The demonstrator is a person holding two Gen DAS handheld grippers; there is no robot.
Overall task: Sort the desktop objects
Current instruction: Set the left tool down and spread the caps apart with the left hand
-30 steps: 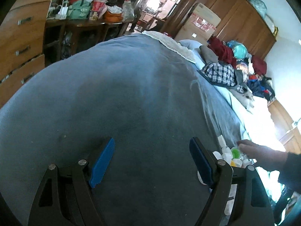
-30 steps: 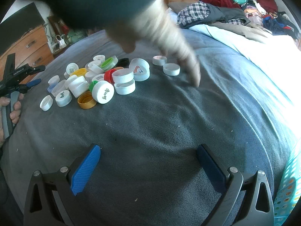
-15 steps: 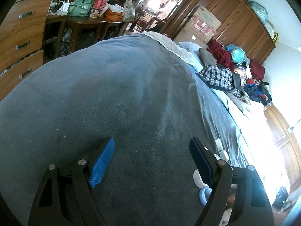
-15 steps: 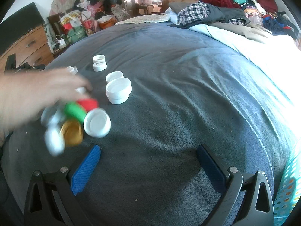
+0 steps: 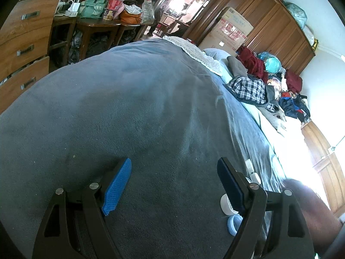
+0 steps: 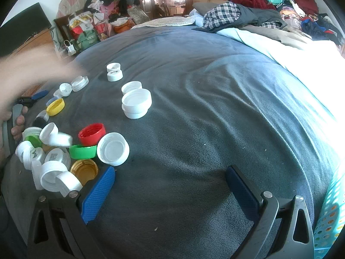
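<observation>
Bottle caps (image 6: 86,149) lie heaped at lower left on the grey bed (image 6: 194,118); left gripper (image 5: 172,185) and right gripper (image 6: 170,185) both spread, holding nothing

A bed covered by a dark grey fleece blanket (image 6: 194,129) is seen, with loose plastic bottle caps (image 6: 54,151) scattered on its left part. A red ribbed cap (image 6: 92,134), a green cap (image 6: 83,151) and a gold cap (image 6: 84,170) are clustered together; stacked wide white caps (image 6: 136,103) lie apart. A checked shirt (image 6: 222,15) is heaped at the far end.
</observation>
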